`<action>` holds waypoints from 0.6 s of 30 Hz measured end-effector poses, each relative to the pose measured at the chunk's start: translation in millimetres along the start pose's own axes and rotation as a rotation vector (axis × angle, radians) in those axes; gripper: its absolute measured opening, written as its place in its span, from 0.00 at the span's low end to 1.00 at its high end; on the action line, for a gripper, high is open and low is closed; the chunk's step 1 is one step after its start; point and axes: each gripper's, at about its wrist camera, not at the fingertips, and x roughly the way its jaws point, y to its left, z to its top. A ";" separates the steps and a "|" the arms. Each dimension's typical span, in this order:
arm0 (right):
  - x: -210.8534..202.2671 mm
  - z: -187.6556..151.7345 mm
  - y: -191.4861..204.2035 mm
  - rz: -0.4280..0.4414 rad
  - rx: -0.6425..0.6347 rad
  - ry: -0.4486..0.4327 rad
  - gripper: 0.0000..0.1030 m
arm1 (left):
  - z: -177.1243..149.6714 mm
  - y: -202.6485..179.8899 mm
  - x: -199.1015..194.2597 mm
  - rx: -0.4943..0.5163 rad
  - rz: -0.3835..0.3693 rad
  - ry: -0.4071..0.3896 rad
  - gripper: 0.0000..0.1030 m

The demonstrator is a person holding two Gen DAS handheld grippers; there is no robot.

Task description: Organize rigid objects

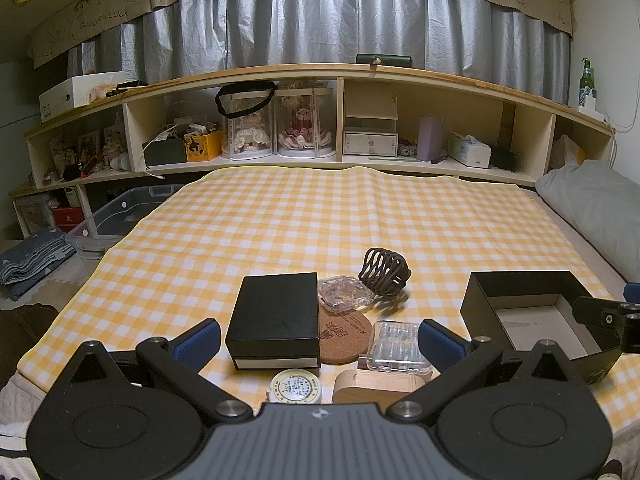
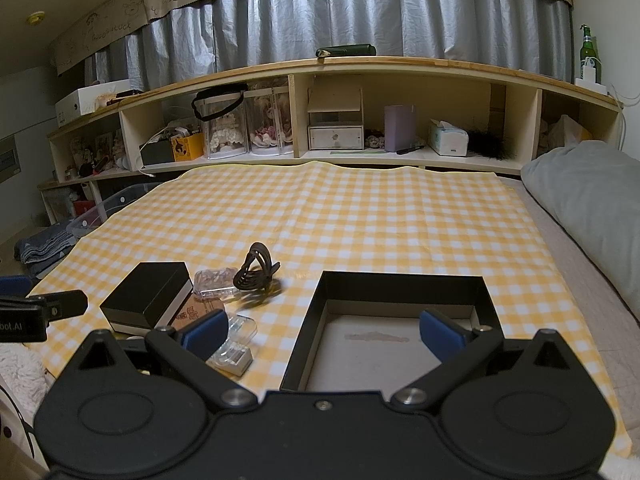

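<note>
both grippers are spread wide, holding nothing. the left gripper [image 1: 319,340] hangs over the clutter: the closed black box [image 1: 276,318] sits between its pads toward 11 o'clock, its long axis running away from the fingers, with the cork coaster [image 1: 346,334] and clear case [image 1: 396,346] beside it. the right gripper [image 2: 323,330] hovers over the open tray [image 2: 400,280], well apart at 3 o'clock from the pile. the left looks nearer for picking.
</note>
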 end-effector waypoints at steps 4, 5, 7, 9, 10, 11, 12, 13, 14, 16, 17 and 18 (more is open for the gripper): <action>-0.8 -1.2 -0.9 -0.001 -0.001 0.000 1.00 | 0.0 0.0 0.0 0.000 0.000 0.000 1.00; -1.3 -1.5 -1.9 -0.001 -0.001 0.000 1.00 | 0.0 0.0 0.0 0.000 0.000 0.000 1.00; -0.8 -0.9 0.2 0.000 -0.001 0.000 1.00 | 0.0 0.0 0.0 0.000 0.000 0.000 1.00; -0.8 -0.2 2.7 -0.001 -0.001 0.000 1.00 | 0.0 0.0 0.0 0.000 0.000 0.000 1.00; -1.6 -0.4 2.4 0.000 -0.002 -0.001 1.00 | 0.0 0.1 -0.1 0.001 0.001 0.000 1.00; -4.0 -0.6 -1.2 0.002 -0.001 -0.001 1.00 | 0.0 0.0 0.0 0.001 0.001 -0.001 1.00; -4.9 -0.9 -1.6 0.006 0.000 -0.003 1.00 | 0.1 -0.1 0.0 0.002 0.002 -0.002 1.00; -6.7 -0.8 -3.1 0.013 -0.001 -0.005 1.00 | 0.3 0.1 -0.2 0.003 0.002 -0.005 1.00; -6.6 -0.7 -3.5 0.014 -0.003 -0.007 1.00 | 0.5 0.3 -0.5 0.003 0.001 -0.008 1.00; -6.1 0.2 -5.7 0.012 -0.005 -0.015 1.00 | -0.5 0.6 -3.8 0.001 -0.001 -0.016 1.00; -7.1 3.1 -3.7 0.010 -0.005 -0.019 1.00 | -0.5 1.8 -3.1 0.000 -0.003 -0.019 1.00; -8.5 5.9 -3.2 0.006 -0.003 -0.026 1.00 | 0.4 1.0 -4.3 -0.002 -0.004 -0.023 1.00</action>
